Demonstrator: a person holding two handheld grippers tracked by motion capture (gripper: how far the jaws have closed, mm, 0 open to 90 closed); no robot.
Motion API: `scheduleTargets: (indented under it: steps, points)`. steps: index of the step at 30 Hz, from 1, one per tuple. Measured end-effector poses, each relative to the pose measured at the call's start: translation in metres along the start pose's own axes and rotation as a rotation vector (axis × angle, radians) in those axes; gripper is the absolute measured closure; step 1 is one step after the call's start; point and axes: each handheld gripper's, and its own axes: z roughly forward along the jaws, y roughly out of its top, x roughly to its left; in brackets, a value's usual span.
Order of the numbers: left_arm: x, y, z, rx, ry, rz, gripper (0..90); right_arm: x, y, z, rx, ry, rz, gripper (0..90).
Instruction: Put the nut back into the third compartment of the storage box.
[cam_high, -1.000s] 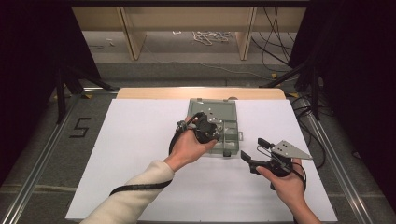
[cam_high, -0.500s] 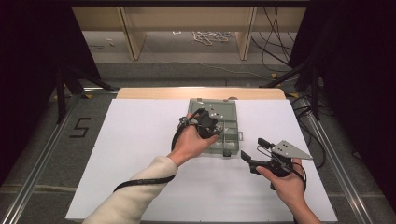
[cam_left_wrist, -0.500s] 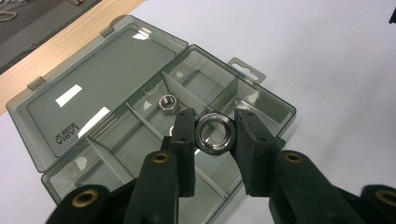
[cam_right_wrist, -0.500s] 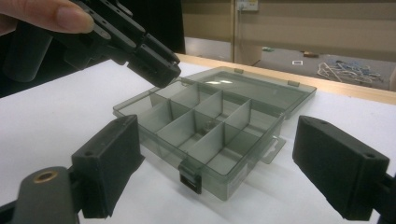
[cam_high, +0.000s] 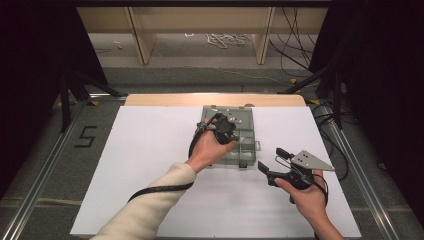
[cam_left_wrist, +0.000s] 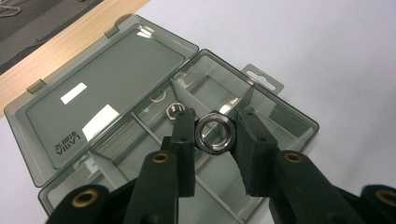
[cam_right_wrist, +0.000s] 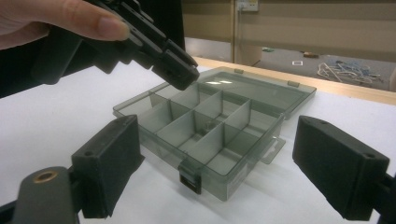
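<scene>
Compartment box (cam_high: 240, 145) open on the table (cam_high: 150, 150), small nut (cam_left_wrist: 174, 110) in one compartment, lid (cam_left_wrist: 102, 93) flat behind.

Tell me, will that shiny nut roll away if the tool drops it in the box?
Probably not far. The nut has flat sides, so it should flop flat, and the box's dividers would likely stop it. Being smooth metal, it may slip between the left tool's pads.

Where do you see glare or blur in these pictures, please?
Left gripper view: bright glare patches on the open lid of the compartment box, nut sharp, near jaw arms soft. Right gripper view: own jaws blurred, box fairly sharp. High view: surroundings dark, table evenly lit.
</scene>
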Motion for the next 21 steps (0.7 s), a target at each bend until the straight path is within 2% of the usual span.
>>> scheduleTargets:
  steps: [14, 15, 21]
  points:
    - [0.008, 0.002, 0.014, 0.003, 0.029, -0.001, 70.2, 0.000, 0.000, -0.001, 0.007, 0.002, -0.002, 16.0]
    - [0.009, 0.003, 0.016, 0.010, 0.028, 0.012, 70.2, 0.000, 0.000, 0.000, -0.001, 0.001, 0.000, 16.0]
    - [0.009, 0.005, 0.022, 0.006, 0.030, 0.009, 70.2, -0.001, 0.000, -0.001, 0.004, -0.007, -0.006, 16.0]
